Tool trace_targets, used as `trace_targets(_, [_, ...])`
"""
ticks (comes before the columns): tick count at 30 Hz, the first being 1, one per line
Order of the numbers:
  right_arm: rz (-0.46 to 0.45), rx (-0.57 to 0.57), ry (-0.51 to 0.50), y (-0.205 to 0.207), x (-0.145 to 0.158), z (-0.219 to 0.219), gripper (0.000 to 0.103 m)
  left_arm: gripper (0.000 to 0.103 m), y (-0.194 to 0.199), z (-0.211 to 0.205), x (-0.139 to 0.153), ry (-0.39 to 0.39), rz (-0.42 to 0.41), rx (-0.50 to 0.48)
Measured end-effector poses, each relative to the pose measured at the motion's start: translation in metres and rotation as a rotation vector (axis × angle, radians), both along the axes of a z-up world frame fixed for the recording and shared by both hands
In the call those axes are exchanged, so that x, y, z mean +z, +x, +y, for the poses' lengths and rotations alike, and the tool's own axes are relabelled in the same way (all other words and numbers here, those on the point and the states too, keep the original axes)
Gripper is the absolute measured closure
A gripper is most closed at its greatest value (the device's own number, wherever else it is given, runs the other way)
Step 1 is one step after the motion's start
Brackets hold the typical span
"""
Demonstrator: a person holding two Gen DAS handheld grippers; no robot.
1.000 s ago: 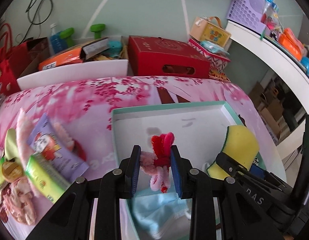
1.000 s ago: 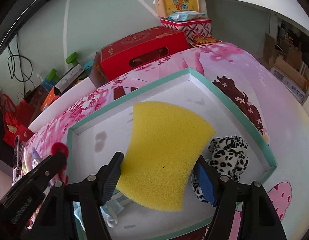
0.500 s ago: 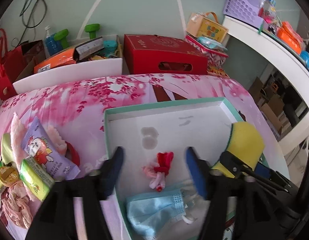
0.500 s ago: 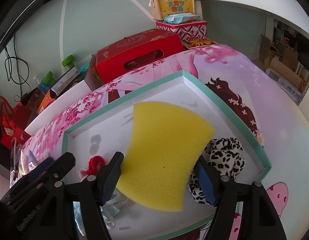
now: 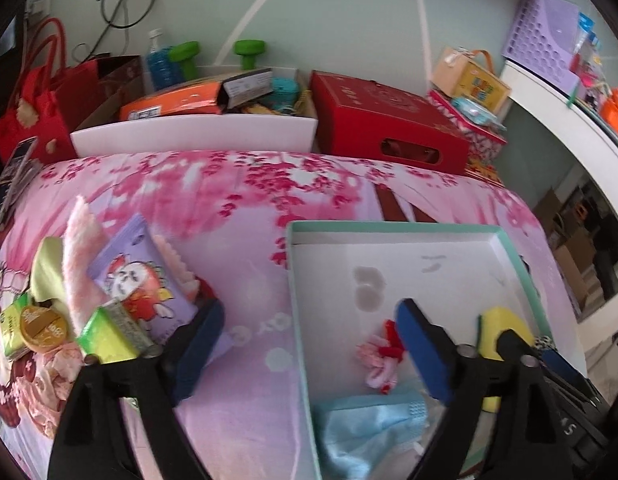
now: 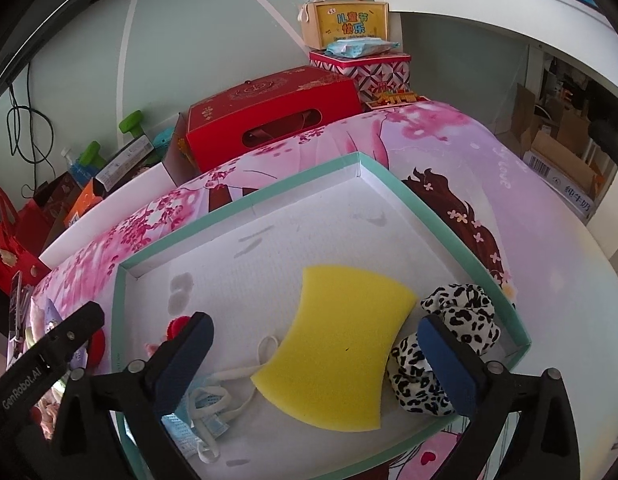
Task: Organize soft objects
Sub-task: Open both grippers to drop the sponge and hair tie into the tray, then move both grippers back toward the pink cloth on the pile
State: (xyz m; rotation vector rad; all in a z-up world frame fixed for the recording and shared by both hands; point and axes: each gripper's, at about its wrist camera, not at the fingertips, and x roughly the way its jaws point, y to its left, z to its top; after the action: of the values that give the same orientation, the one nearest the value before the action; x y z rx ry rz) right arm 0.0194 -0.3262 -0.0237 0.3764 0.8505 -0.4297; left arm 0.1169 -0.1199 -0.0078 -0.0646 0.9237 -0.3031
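A teal-rimmed white tray (image 5: 389,226) lies on the pink flowered cloth. In it rest a pink-and-red fuzzy tie (image 5: 381,356), a blue face mask (image 5: 365,428), a yellow sponge (image 6: 341,344) and a leopard-print scrunchie (image 6: 457,320). My left gripper (image 5: 313,348) straddles the tray's left rim, its jaws opening and gripping nothing. The fuzzy tie lies just inside its right pad. My right gripper (image 6: 317,362) hovers over the sponge with its jaws opening. Both pads stand clear of the sponge's sides.
Snack packets and a pink plush piece (image 5: 121,280) are heaped on the cloth left of the tray. Behind the table stand a red gift box (image 5: 389,120), a white bin (image 5: 197,132) of clutter and a red bag (image 5: 33,112). The table drops off at the right.
The left gripper let go of the fuzzy tie, which now lies in the tray, and shifted left while opening wide. The right gripper opened off the sponge, which now lies flat.
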Motion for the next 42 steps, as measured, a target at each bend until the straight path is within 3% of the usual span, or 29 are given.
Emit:
trace_targets(14, [0.014,-0.001,-0.003,0.001,-0.002,0.000,0.000,0.003,0.002,0.011,-0.004,0.020,0.035,0.029])
trace_targets(23, [0.004,0.008,-0.009,0.003,0.003,0.010,0.000,0.003,-0.003,0.055,0.013,0.021,0.033,0.103])
trace_targets(31, [-0.032,0.136,-0.009,0.017,0.011,0.054,0.000,0.003,-0.011,0.132,0.025,0.090,0.014,0.312])
trace_targets(38, [-0.078,0.275,-0.018,0.028,0.019,0.110,0.000,0.003,-0.026,0.180,0.016,0.119,0.084,0.434])
trace_targets(42, [-0.084,0.379,-0.025,0.035,0.019,0.149,0.000,0.003,-0.036,0.202,0.010,0.096,0.117,0.477])
